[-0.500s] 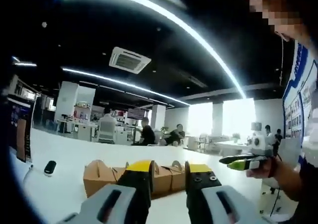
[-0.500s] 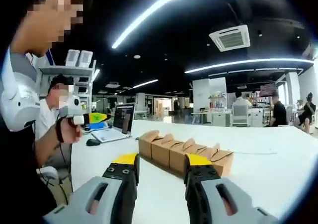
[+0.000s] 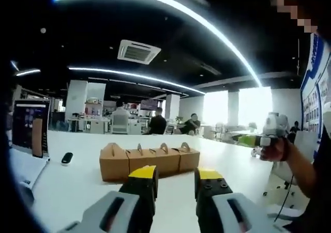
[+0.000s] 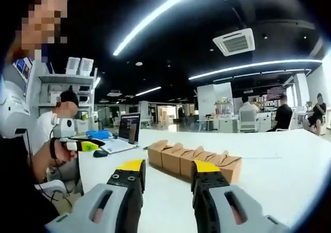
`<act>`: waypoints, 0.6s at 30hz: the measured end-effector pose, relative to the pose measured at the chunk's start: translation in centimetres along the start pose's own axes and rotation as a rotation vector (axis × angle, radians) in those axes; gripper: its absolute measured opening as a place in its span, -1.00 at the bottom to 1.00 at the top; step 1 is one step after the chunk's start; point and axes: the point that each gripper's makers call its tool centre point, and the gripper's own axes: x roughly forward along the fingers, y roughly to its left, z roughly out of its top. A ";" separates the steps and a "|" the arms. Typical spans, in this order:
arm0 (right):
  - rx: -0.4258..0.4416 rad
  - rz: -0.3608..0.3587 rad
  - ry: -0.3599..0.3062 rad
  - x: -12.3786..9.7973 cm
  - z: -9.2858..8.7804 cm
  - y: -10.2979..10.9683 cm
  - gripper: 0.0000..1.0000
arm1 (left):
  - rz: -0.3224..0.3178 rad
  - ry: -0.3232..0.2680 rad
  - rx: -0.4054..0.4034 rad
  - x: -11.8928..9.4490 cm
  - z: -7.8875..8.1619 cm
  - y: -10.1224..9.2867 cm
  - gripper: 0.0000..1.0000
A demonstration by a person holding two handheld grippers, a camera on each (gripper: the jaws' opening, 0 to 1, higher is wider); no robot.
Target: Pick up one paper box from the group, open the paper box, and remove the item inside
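Observation:
A row of several brown paper boxes (image 3: 150, 160) with folded handle tops stands on the white table (image 3: 77, 186). My left gripper (image 3: 176, 174) hovers just short of the row, its yellow-tipped jaws open with nothing between them. In the right gripper view the same boxes (image 4: 194, 160) run diagonally across the table (image 4: 279, 166). My right gripper (image 4: 168, 167) is held in front of them, open and holding nothing. A hand holds the right gripper (image 3: 271, 132) up at the right edge of the left gripper view. The left gripper (image 4: 77, 144) appears at the left of the right gripper view.
An open laptop (image 3: 28, 135) and a black mouse (image 3: 66, 158) lie left of the boxes; the same laptop (image 4: 126, 132) and mouse (image 4: 100, 153) sit beyond the row in the right gripper view. People sit at desks far behind. The person's body stands close beside the table.
Both cameras have shifted; the boxes now sit higher and more fully in the left gripper view. The hand with the left gripper has dropped lower in the right gripper view. Both sets of jaws stay open.

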 end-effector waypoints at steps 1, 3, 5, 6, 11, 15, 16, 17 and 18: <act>0.004 -0.004 0.020 -0.5 -0.8 0.1 -0.28 | 0.005 0.005 -0.009 -0.2 -0.3 0.0 -0.40; 0.000 -0.014 0.039 -1.1 -1.5 0.0 -0.28 | 0.006 0.016 -0.029 -0.3 -1.1 0.0 -0.40; -0.001 -0.027 0.051 -1.9 -2.3 -0.3 -0.28 | 0.012 0.058 -0.049 -0.3 -2.6 0.2 -0.40; 0.008 -0.036 0.058 -2.3 -2.6 -0.5 -0.28 | 0.012 0.076 -0.053 -0.4 -3.2 0.3 -0.40; 0.017 -0.109 0.093 -3.2 -3.6 -2.0 -0.28 | 0.004 0.096 -0.054 -0.2 -4.0 1.2 -0.40; 0.001 -0.117 0.091 -2.8 -3.1 -2.2 -0.28 | -0.010 0.041 -0.003 0.2 -2.9 1.1 -0.40; -0.009 -0.119 0.095 -2.5 -2.9 -2.3 -0.28 | -0.020 0.024 0.008 0.3 -2.5 0.7 -0.40; -0.019 -0.117 0.107 -2.1 -2.7 -2.4 -0.28 | -0.035 0.000 0.017 0.4 -2.0 0.2 -0.40; -0.029 -0.114 0.117 -1.8 -2.6 -2.5 -0.28 | -0.046 -0.018 0.026 0.5 -1.7 -0.2 -0.40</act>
